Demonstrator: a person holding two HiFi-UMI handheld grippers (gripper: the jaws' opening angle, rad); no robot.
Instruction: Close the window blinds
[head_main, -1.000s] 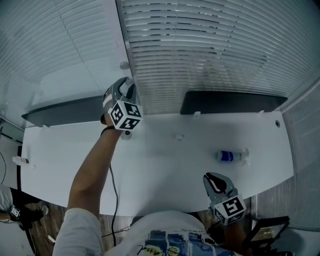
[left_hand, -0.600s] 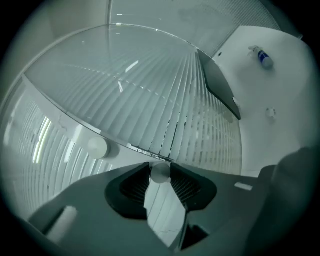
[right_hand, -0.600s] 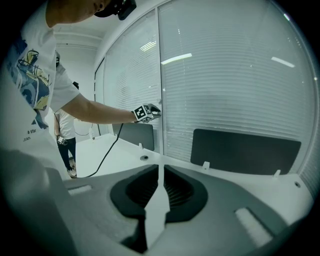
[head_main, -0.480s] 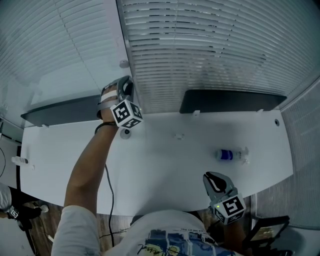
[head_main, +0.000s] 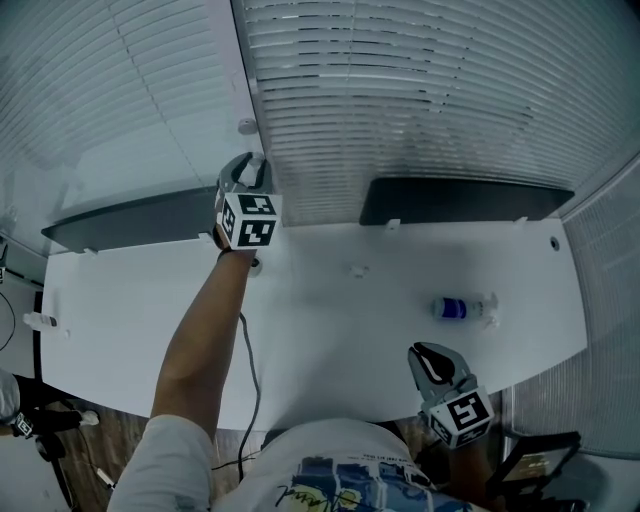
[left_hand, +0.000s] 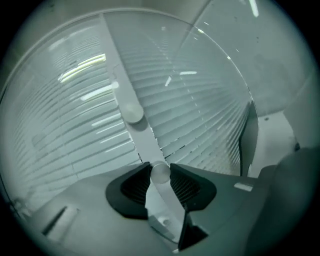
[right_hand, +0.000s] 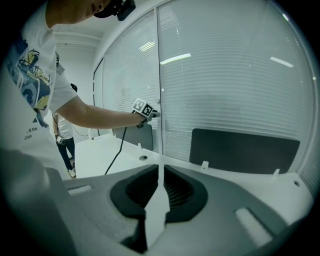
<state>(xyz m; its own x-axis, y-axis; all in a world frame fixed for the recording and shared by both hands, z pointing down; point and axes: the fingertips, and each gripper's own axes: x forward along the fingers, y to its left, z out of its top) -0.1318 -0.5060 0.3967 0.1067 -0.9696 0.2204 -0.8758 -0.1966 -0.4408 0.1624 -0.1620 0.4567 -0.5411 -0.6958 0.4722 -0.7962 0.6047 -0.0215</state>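
Note:
White slatted blinds (head_main: 400, 100) hang behind glass on both sides of a pale window post (head_main: 235, 80). My left gripper (head_main: 250, 172) is raised against that post above the desk's far edge. In the left gripper view, a small round knob (left_hand: 160, 172) on the post sits between the fingertips of my left gripper (left_hand: 160, 173). The jaws are closing, and both pads touch the knob. A second round knob (left_hand: 132, 112) sits higher on the post. My right gripper (head_main: 428, 358) hangs low at the desk's near edge, shut and empty.
A white desk (head_main: 330, 320) runs along the window. A small bottle (head_main: 460, 311) lies on its right part. Two dark panels (head_main: 465, 203) (head_main: 130, 218) stand at its far edge. A cable trails from my left arm. A person's legs (right_hand: 65, 145) show at far left.
My left gripper swung left and back, and its marker cube now faces me squarely at the post. The right gripper has stayed put.

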